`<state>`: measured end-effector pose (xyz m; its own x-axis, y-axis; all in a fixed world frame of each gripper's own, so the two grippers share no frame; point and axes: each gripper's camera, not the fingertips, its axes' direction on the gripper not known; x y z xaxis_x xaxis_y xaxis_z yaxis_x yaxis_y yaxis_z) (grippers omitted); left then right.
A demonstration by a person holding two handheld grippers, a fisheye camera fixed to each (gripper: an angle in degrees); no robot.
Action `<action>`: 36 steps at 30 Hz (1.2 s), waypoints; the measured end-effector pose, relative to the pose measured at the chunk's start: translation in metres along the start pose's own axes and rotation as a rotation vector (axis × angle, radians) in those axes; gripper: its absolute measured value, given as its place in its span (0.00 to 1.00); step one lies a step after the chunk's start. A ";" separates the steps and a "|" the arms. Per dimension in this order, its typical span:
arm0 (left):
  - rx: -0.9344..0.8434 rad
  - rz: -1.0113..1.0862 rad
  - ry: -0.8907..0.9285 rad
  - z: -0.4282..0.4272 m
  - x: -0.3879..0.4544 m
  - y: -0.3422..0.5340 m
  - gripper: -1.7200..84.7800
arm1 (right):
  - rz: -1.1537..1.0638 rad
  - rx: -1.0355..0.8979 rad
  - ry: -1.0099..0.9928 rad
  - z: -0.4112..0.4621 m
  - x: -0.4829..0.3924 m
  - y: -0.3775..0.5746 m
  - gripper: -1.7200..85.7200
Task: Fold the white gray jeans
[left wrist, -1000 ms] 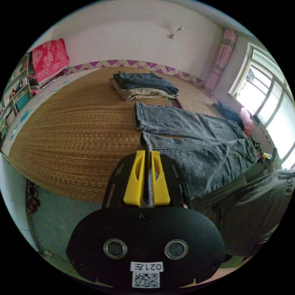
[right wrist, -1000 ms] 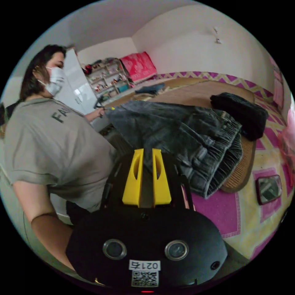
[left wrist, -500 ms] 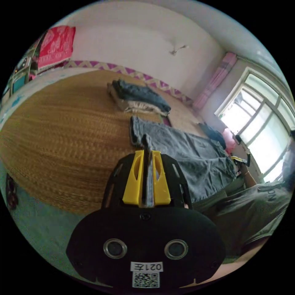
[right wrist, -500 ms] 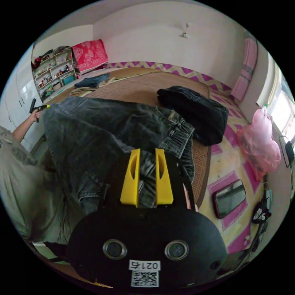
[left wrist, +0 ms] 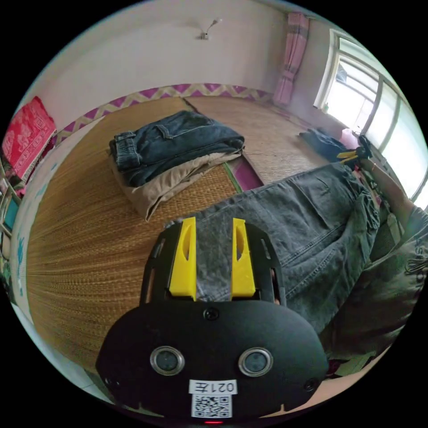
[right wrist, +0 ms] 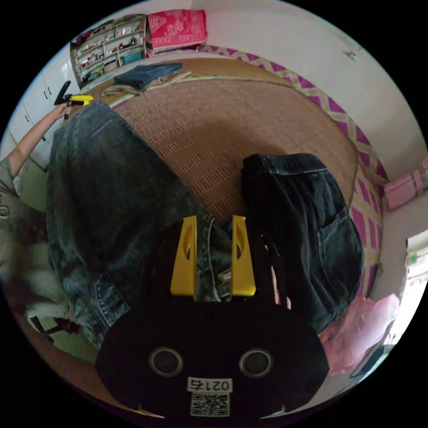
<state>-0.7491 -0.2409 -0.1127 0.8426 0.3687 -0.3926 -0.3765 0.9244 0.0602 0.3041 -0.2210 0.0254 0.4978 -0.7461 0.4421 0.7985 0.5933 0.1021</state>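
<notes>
Hanging over the woven mat [left wrist: 89,214], the left gripper [left wrist: 213,220] sat at lower centre of the left gripper view with its yellow jaws spread and grey denim lying between them, not squeezed. That denim belonged to the gray jeans [left wrist: 312,223], which ran from the jaws up toward the right of the frame, where the right gripper [left wrist: 350,154] showed small near the window [left wrist: 370,107]. The cloth looked doubled lengthwise, presumably so one leg lay on the other. A stack of folded clothes [left wrist: 174,151] rested on the mat at upper centre (kept apart, I judged, as finished work).

In the right gripper view, the right gripper [right wrist: 213,219] at lower centre also had its jaws apart, a seamed edge of the jeans [right wrist: 102,191] passing between them; whether either jaw pressed it I could not tell. The jeans stretched up the left side to the left gripper [right wrist: 76,99] at upper left. A dark garment [right wrist: 303,223] lay just right of the jaws on the mat [right wrist: 232,120], with a pink bag [right wrist: 361,325] at lower right.
</notes>
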 end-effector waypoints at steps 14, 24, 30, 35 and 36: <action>0.040 -0.050 -0.159 0.023 0.012 -0.041 0.01 | 0.002 0.078 0.091 -0.006 -0.003 -0.024 0.02; 0.283 -0.085 0.068 -0.017 0.021 0.015 0.05 | -0.017 0.211 0.009 0.005 -0.081 -0.002 0.13; 0.056 0.173 0.265 -0.021 0.104 0.066 0.11 | -0.293 0.172 -0.091 0.029 -0.230 0.030 0.09; -0.004 0.134 0.143 -0.016 0.133 0.122 0.11 | -0.244 0.138 0.211 0.079 -0.320 0.062 0.05; 0.032 0.074 0.130 -0.022 0.130 0.133 0.10 | -0.210 0.155 0.298 0.086 -0.336 0.067 0.04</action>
<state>-0.6986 -0.0722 -0.1758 0.7555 0.4218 -0.5012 -0.4211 0.8988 0.1217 0.1608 0.0957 -0.0396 0.4233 -0.8978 0.1215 0.8444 0.4396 0.3061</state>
